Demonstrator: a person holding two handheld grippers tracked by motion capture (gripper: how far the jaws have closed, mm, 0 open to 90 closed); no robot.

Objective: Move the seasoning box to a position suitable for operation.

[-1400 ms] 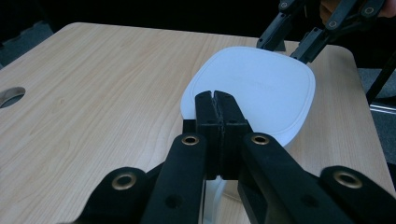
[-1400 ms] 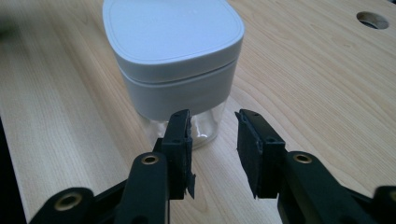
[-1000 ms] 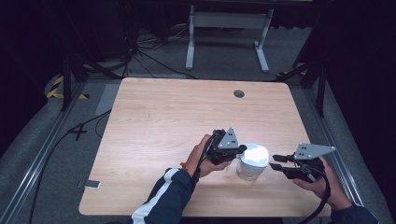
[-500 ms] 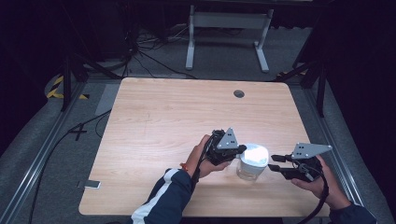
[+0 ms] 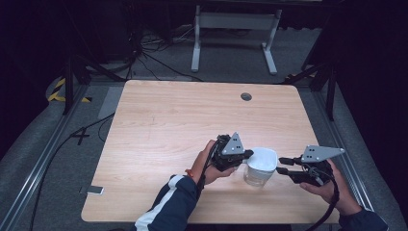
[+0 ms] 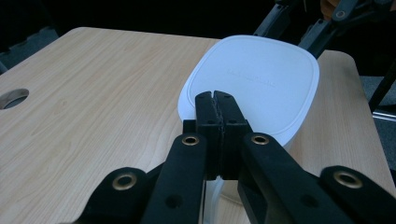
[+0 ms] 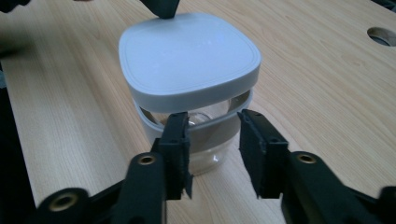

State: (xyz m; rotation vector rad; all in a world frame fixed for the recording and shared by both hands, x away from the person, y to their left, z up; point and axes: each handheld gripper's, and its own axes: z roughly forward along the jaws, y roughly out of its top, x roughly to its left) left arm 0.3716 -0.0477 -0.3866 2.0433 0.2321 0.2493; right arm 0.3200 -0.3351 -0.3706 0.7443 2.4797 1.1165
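A clear jar (image 5: 259, 174) with a white lid (image 6: 254, 84) stands near the desk's (image 5: 168, 125) front edge. The left hand-held gripper (image 5: 246, 154), jaws closed, touches the lid's rim; the right hand-held gripper (image 7: 214, 140), jaws parted and just closing, faces the jar body without gripping. Likely next: clamp the jar so the lid can be lifted.

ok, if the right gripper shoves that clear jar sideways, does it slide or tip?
Probably slides: the jar looks squat and wide-based on smooth table. It looks empty, so likely light. The white lid sits tilted with a gap, so it may shift.
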